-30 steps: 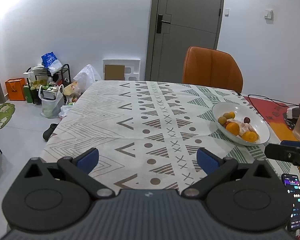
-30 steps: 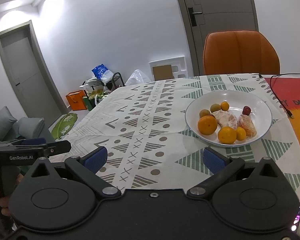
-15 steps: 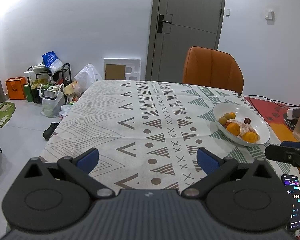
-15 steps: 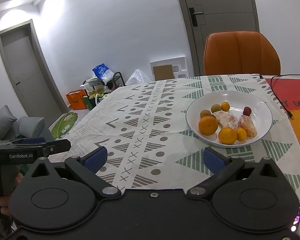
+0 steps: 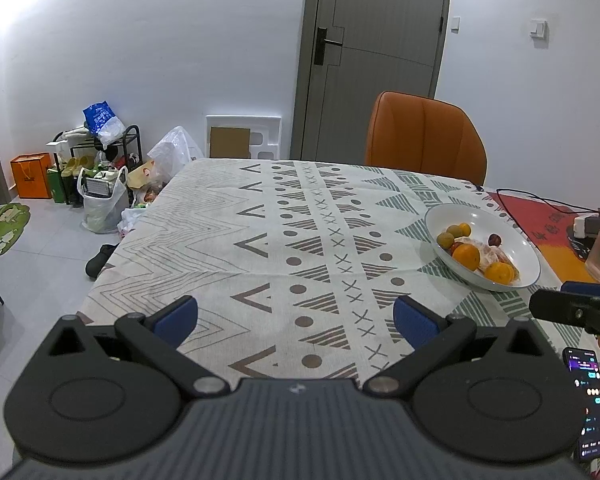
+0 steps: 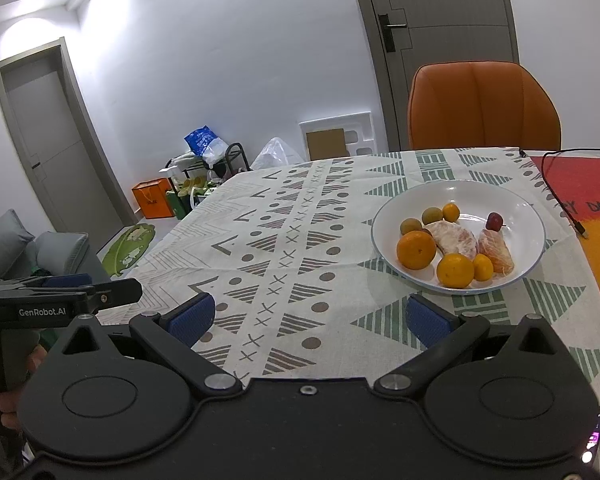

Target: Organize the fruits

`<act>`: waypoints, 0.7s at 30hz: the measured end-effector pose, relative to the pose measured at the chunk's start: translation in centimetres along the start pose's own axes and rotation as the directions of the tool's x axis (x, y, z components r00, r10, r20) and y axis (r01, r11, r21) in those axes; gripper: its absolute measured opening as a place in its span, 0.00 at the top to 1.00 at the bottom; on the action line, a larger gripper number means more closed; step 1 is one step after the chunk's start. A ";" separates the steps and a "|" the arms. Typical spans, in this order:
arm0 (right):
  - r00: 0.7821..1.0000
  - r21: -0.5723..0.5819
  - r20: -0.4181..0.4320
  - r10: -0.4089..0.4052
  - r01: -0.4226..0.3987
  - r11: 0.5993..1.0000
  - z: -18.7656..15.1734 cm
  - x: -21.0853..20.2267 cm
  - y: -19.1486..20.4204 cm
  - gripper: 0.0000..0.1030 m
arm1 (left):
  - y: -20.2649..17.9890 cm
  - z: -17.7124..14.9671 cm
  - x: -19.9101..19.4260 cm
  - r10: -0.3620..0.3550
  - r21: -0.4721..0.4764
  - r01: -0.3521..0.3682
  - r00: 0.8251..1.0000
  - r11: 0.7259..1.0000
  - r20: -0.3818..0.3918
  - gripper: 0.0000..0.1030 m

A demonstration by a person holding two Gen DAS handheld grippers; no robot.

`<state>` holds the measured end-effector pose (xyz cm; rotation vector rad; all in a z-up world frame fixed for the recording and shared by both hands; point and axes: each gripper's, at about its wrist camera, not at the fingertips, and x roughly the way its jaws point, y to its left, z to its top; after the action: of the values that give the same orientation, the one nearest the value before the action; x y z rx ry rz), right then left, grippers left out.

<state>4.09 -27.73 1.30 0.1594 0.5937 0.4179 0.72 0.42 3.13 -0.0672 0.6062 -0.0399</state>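
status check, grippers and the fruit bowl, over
Left gripper and right gripper open, empty, above the tablecloth. Fruit all in the white bowl, untouched. Nothing between right gripper and bowl.

Oranges (image 6: 416, 250), peeled segments (image 6: 454, 238) and small fruits in white bowl (image 6: 528, 212) on patterned tablecloth (image 6: 284, 240)

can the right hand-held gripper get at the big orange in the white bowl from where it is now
Probably yes. The right hand-held gripper is open and empty, with only bare tablecloth between it and the white bowl. The big orange sits at the bowl's near edge, uncovered.

Glossy bowl (image 6: 528, 216) — matt (woven) tablecloth (image 6: 284, 240).
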 end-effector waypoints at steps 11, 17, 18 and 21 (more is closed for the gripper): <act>1.000 -0.001 0.001 -0.001 0.001 1.000 0.0 0.0 -0.1 0.00 | 0.0 0.0 0.0 -0.001 0.000 0.001 1.000 1.000 -0.001 0.00; 1.000 0.001 0.001 -0.001 0.001 1.000 0.0 0.0 -0.1 0.00 | 0.0 0.0 0.0 0.000 0.000 0.000 1.000 1.000 -0.001 0.00; 1.000 0.002 0.000 0.000 0.000 1.000 -0.1 0.0 -0.2 0.00 | 0.0 0.0 0.0 0.001 0.000 -0.001 1.000 1.000 -0.001 0.00; 1.000 0.003 0.000 -0.002 0.002 1.000 -0.1 0.1 -0.2 0.00 | 0.0 0.0 0.0 0.000 -0.002 0.000 1.000 1.000 -0.002 0.00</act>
<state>4.14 -27.90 1.10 0.1618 0.5944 0.4147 0.74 0.40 3.10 -0.0694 0.6079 -0.0393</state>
